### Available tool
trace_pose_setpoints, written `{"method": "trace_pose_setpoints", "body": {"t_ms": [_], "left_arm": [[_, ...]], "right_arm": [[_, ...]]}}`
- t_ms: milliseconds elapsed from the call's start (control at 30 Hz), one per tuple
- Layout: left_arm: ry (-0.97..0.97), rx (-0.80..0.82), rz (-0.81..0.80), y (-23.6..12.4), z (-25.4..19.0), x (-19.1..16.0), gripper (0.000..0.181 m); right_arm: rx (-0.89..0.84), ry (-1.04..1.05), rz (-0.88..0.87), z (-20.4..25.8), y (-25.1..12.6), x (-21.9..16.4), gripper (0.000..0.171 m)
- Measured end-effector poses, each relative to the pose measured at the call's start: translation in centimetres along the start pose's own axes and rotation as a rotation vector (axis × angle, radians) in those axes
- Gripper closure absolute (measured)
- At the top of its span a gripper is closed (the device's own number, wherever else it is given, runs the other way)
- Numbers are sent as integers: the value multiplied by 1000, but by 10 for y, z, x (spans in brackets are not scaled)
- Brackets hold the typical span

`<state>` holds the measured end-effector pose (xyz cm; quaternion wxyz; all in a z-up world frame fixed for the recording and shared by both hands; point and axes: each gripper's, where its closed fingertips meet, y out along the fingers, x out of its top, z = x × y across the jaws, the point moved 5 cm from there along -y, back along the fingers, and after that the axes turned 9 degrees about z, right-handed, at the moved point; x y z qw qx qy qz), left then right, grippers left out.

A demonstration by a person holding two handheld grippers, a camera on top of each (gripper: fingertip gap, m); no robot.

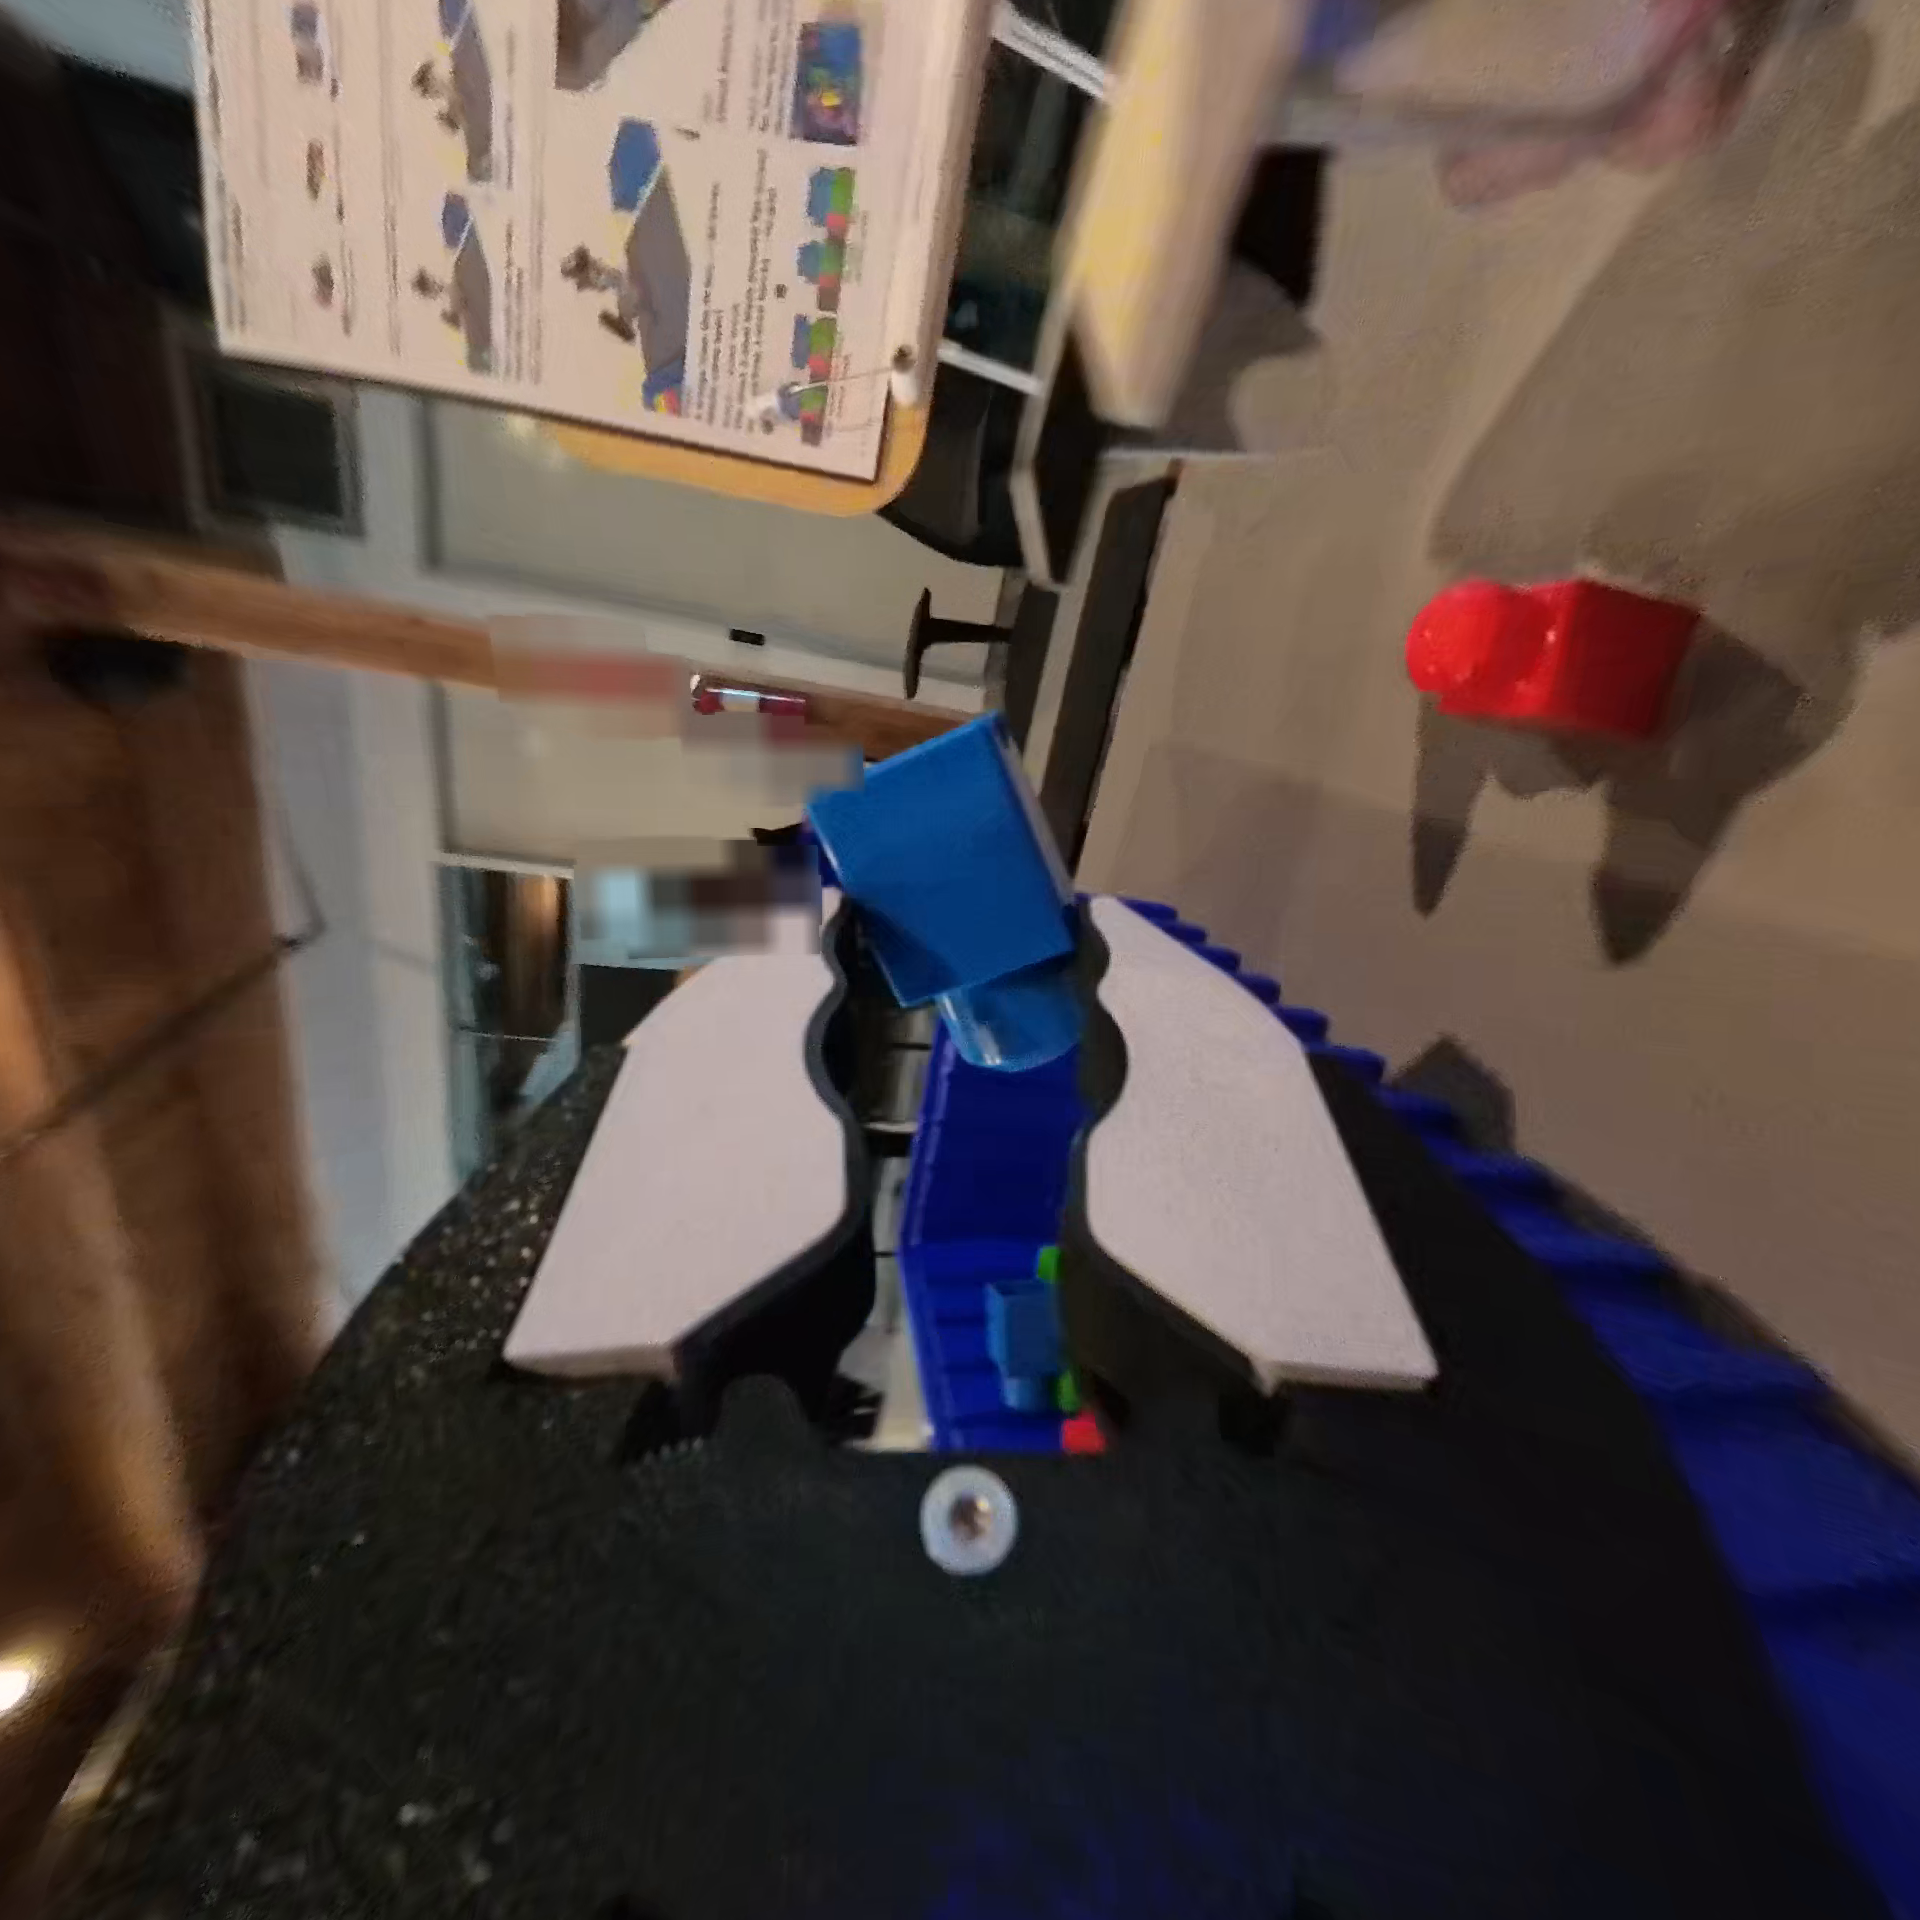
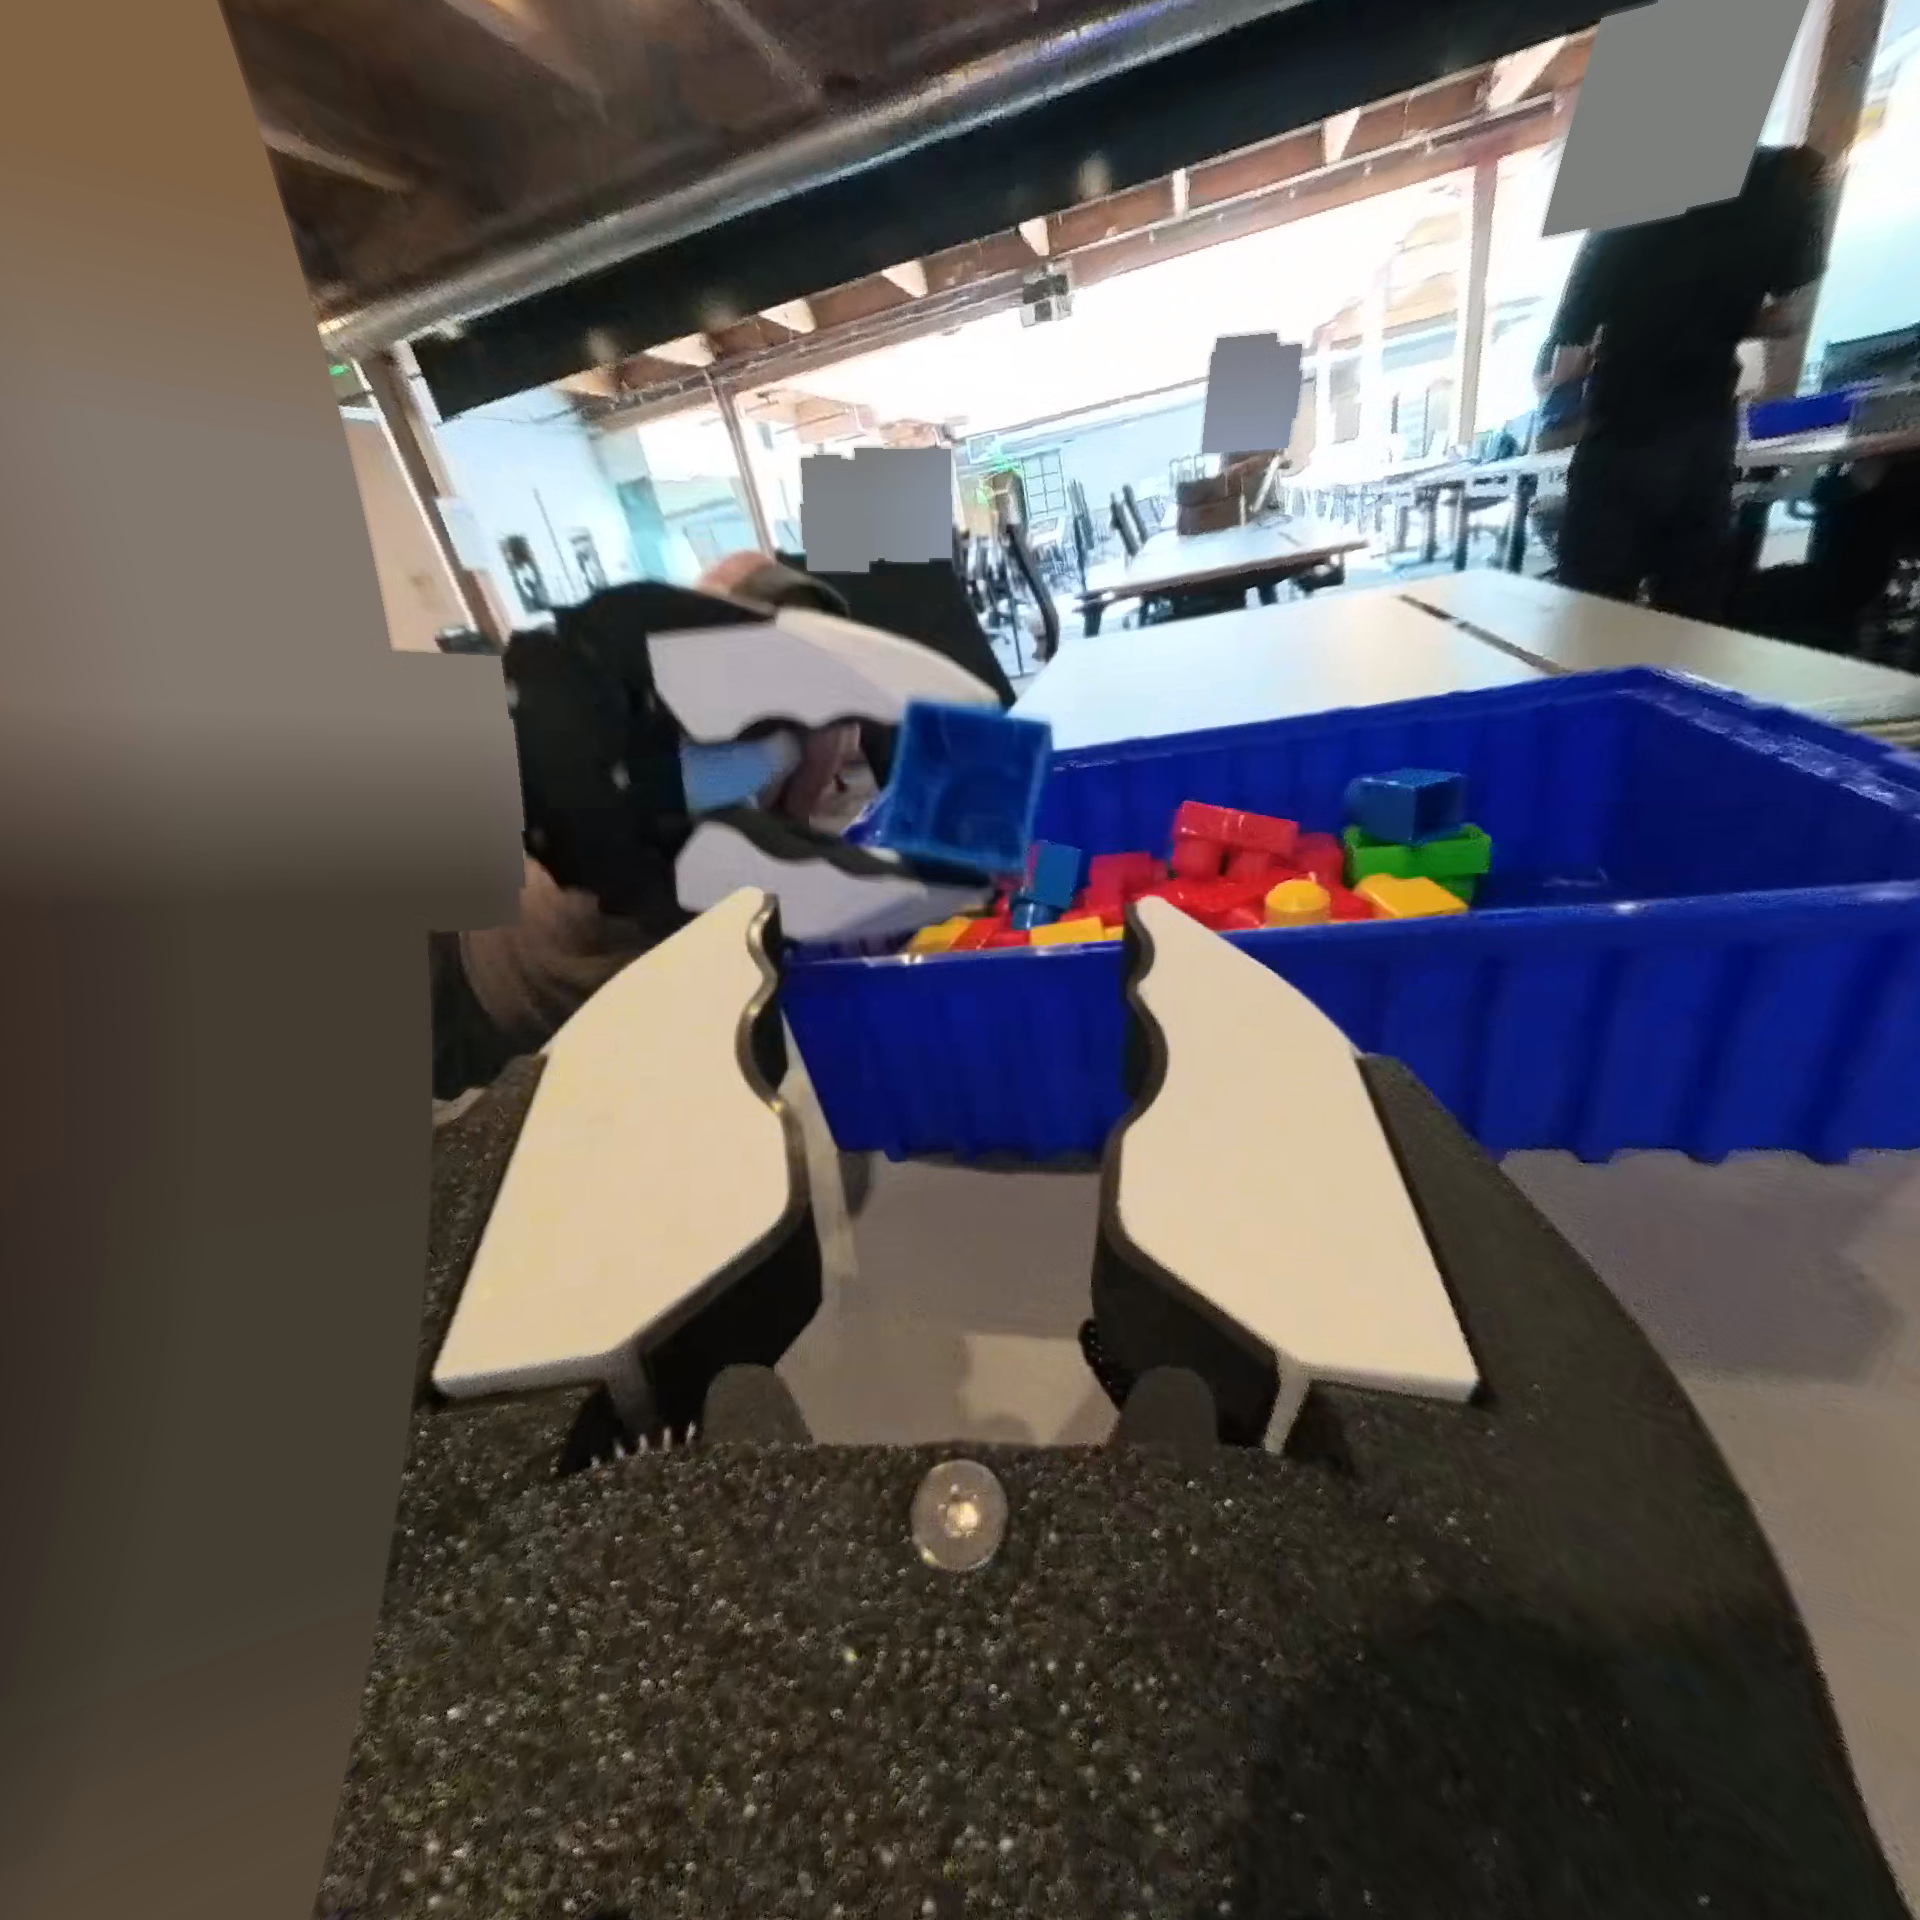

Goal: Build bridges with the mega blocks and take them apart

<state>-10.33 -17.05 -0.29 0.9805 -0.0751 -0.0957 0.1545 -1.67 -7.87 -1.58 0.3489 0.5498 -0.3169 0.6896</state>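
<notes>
My left gripper is turned on its side over the left end of the blue bin. Its jaws stand apart. A blue block hangs tilted at its fingertips, stud towards the camera, with a gap to one finger. The right wrist view shows that gripper and the block, hollow side out, above the bin's edge. My right gripper is open and empty in front of the bin's near wall. The bin holds several red, yellow, green and blue blocks. A red block lies alone on the table.
An instruction sheet on a clipboard stands behind the table. A person in black stands at the far right by other tables. The grey tabletop runs in front of the bin.
</notes>
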Motion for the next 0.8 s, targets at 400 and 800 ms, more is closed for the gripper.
{"method": "trace_pose_setpoints", "body": {"t_ms": [400, 800], "left_arm": [[-16, 54, -40, 10, -11, 32, 143], [-1003, -478, -340, 6, 15, 30, 116]], "right_arm": [[-170, -24, 173, 5, 7, 7, 135], [-288, -480, 12, 19, -42, 41, 136]]}}
